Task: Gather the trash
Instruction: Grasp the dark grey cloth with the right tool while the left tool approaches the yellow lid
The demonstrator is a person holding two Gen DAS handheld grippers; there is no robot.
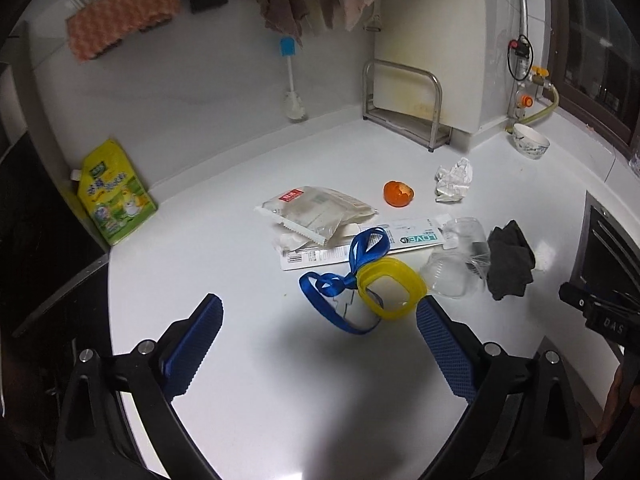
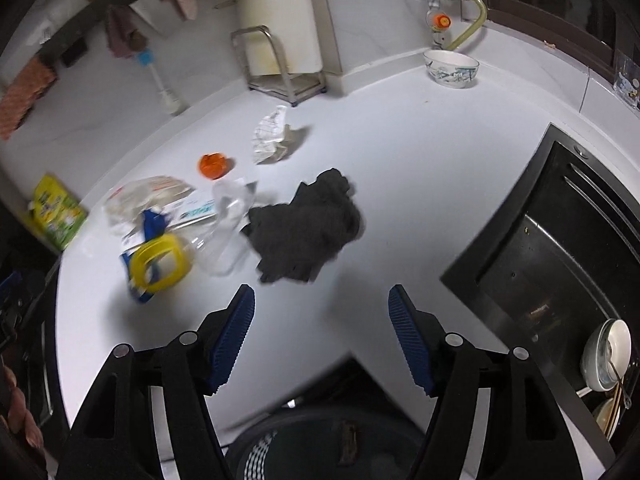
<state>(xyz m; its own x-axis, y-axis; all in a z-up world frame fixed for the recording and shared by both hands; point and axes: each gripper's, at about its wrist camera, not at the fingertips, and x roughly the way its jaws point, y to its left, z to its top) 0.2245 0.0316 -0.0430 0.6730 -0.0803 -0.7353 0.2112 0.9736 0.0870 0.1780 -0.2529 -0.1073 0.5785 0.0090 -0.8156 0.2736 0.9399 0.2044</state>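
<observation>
Left gripper (image 1: pixel 320 306): jaws spread wide, empty, above the white counter (image 1: pixel 248 360).
Right gripper (image 2: pixel 321 294): wide apart too, holding nothing.
Trash: heaped mid-counter, yellow ring (image 1: pixel 390 286) on blue strap (image 1: pixel 340 284).
Writing: flat carton (image 1: pixel 364 244) reads "LOVE".
Nearby: orange peel (image 1: pixel 397 193), crumpled paper (image 1: pixel 454 181).

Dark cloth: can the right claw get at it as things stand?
Probably yes. The right claw is open and empty, the dark cloth lies just ahead on bare counter, with nothing between them.
</observation>
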